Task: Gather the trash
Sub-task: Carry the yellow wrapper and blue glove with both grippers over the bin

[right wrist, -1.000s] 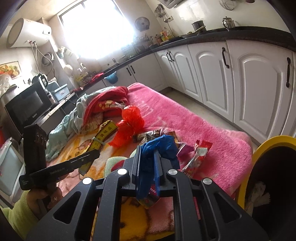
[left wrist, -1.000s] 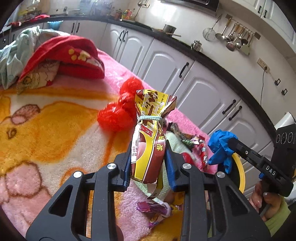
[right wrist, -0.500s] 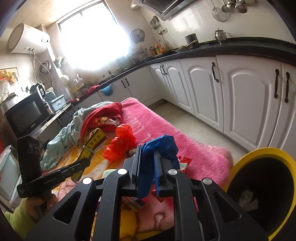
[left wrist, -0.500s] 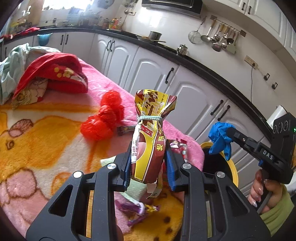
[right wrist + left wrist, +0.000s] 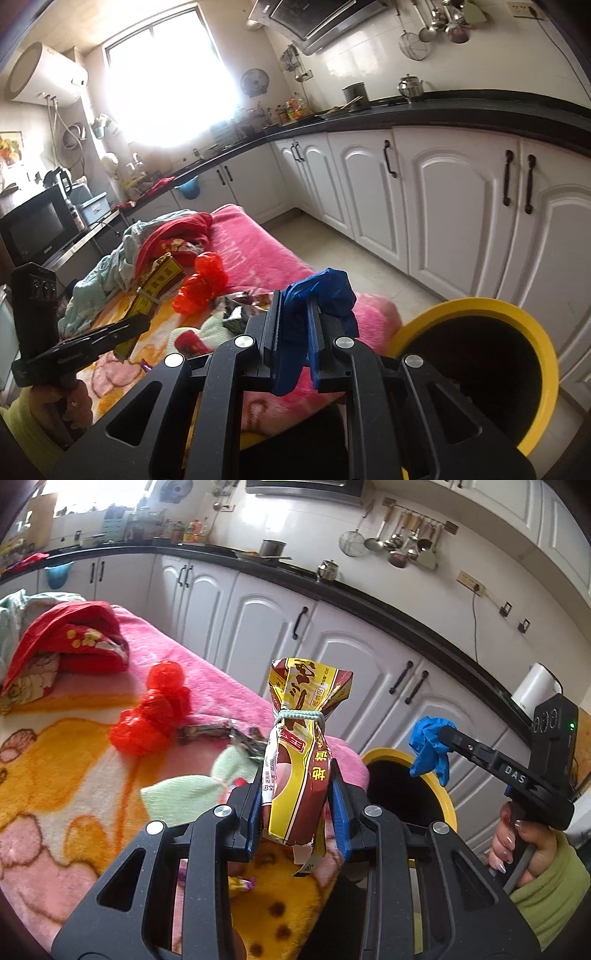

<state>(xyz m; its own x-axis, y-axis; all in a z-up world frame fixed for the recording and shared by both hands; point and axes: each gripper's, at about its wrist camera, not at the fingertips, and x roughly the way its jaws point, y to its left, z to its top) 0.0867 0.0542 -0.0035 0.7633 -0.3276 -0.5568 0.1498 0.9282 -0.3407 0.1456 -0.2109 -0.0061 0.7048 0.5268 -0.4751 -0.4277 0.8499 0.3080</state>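
Observation:
My left gripper [image 5: 295, 797] is shut on a yellow and brown snack bag [image 5: 299, 760] tied with a band, held upright above the blanket's corner. The bag also shows in the right wrist view [image 5: 155, 291]. My right gripper [image 5: 295, 325] is shut on a crumpled blue glove [image 5: 321, 295], also seen in the left wrist view [image 5: 428, 746], held over the yellow-rimmed bin [image 5: 532, 325] whose rim shows in the left wrist view [image 5: 447, 801]. A red plastic bag [image 5: 151, 716] and small wrappers [image 5: 221, 734] lie on the blanket.
The table carries a pink and yellow blanket [image 5: 55, 782] with a red cloth pile [image 5: 70, 638] at its far end. White kitchen cabinets [image 5: 258, 627] under a black counter run along the right. The bin stands on the floor by the table's corner.
Both grippers have risen and moved towards the bin with their loads. The bin has come fully into view beside the table's corner.

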